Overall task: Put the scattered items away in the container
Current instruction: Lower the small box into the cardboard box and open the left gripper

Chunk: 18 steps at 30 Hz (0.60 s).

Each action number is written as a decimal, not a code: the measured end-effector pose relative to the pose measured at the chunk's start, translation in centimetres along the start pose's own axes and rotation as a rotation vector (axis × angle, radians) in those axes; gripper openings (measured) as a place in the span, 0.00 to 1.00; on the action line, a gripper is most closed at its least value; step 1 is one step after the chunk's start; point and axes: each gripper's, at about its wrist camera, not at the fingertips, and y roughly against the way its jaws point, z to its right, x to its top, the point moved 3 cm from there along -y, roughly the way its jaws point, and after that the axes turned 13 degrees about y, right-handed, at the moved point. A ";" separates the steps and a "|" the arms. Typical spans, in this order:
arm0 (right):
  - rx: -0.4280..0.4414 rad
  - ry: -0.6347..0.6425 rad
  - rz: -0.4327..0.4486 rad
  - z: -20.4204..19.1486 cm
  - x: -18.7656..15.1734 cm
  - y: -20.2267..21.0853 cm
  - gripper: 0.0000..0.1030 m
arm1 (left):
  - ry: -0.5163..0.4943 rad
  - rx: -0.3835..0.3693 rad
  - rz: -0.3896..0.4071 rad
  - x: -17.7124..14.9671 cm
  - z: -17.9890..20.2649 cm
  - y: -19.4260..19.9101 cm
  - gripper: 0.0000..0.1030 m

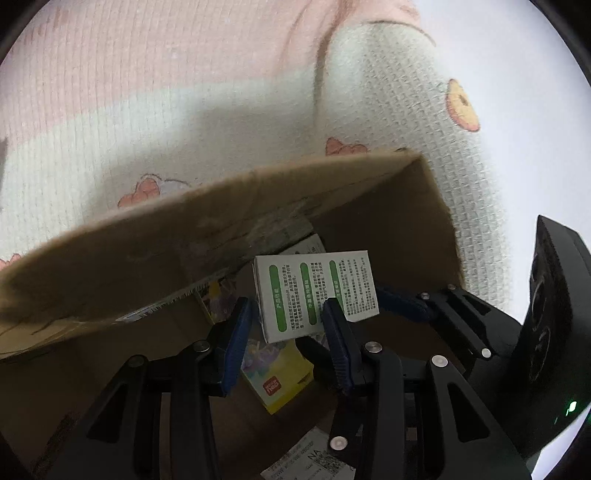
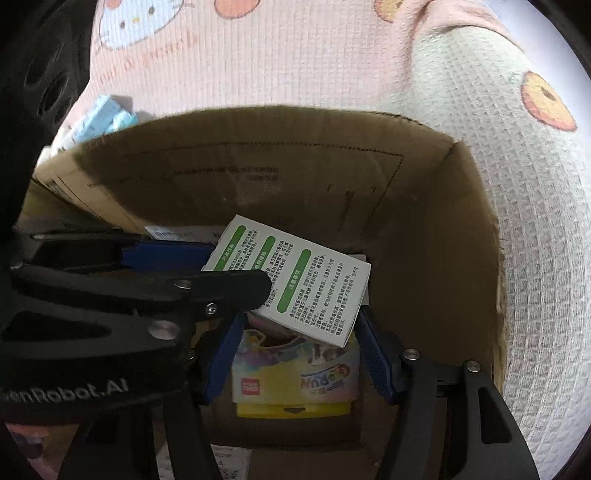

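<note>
L gripper (image 1: 288, 328) jaws clamped on white/green box (image 1: 317, 291), held inside cardboard container (image 2: 424, 229), above yellow box (image 2: 295, 380). R gripper (image 2: 299, 354) jaws apart, empty, near side; box long axis runs left-right.

Surface under the scene: a waffle-textured blanket (image 1: 184, 92) in broad pink and cream bands, printed with small cartoon motifs, including a round orange cookie-like figure (image 1: 461, 105) and, in the right wrist view, a cat-face print (image 2: 142, 20) near the top edge. Beyond the blanket's right edge, a bright, overexposed white area (image 1: 524, 74); detail there cannot be resolved. A light-blue object (image 2: 105, 116) lies on the blanket, upper left in the right wrist view, too blurred to identify.
</note>
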 end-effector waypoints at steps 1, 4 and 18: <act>-0.017 0.010 -0.017 -0.2 0.0 -0.2 0.59 | 0.006 0.005 -0.006 -0.1 -0.1 -0.4 0.42; -0.053 0.039 -0.043 -0.4 0.2 -0.8 0.59 | 0.011 -0.005 -0.004 0.2 -0.3 -0.8 0.42; -0.006 -0.128 -0.080 1.0 -1.8 2.0 0.50 | 0.062 -0.003 -0.001 0.1 -0.9 -0.5 0.34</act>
